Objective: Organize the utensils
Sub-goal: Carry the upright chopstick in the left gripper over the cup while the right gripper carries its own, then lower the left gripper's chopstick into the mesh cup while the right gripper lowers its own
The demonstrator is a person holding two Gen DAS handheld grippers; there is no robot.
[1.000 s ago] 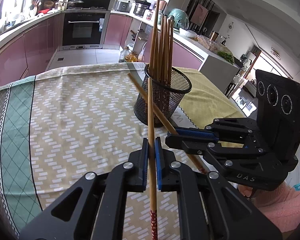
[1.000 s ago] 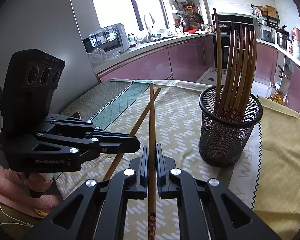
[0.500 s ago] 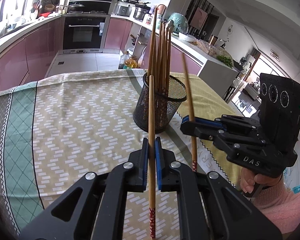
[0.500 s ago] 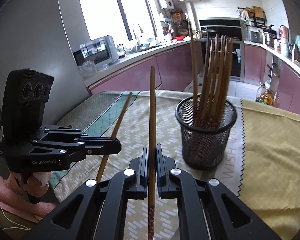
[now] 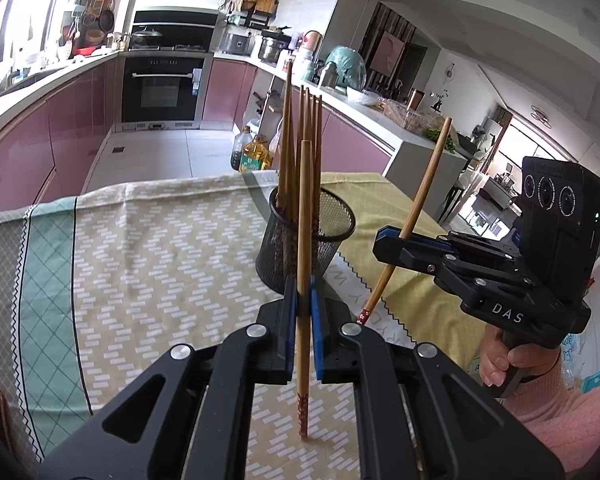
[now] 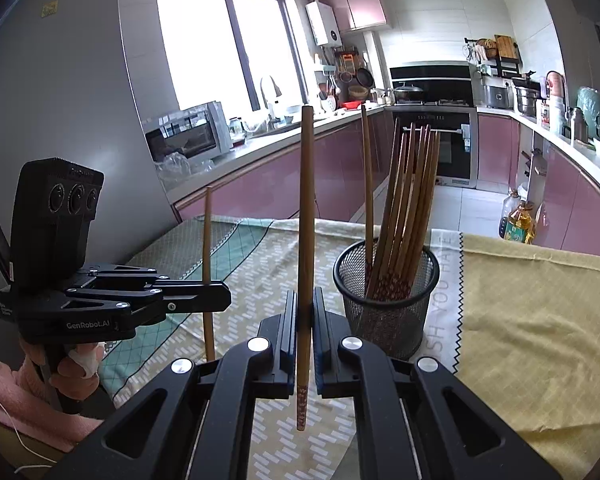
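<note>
A black mesh holder (image 5: 306,248) stands on the tablecloth with several wooden chopsticks in it; it also shows in the right wrist view (image 6: 386,300). My left gripper (image 5: 303,312) is shut on one wooden chopstick (image 5: 304,216), held upright, near side of the holder. My right gripper (image 6: 304,316) is shut on another chopstick (image 6: 305,200), also upright, left of the holder. In the left wrist view the right gripper (image 5: 396,246) is right of the holder with its chopstick (image 5: 420,196) tilted. In the right wrist view the left gripper (image 6: 204,298) holds its chopstick (image 6: 207,240) at the left.
The table carries a patterned cloth (image 5: 140,264) with a green band at the left and a yellow cloth (image 6: 532,320) at the right. Behind are pink kitchen cabinets, an oven (image 5: 166,88) and oil bottles (image 5: 252,154) on the floor.
Both grippers have lifted and swung their chopsticks from crossed and slanted to nearly upright. The right gripper has moved apart to the right of the holder.
</note>
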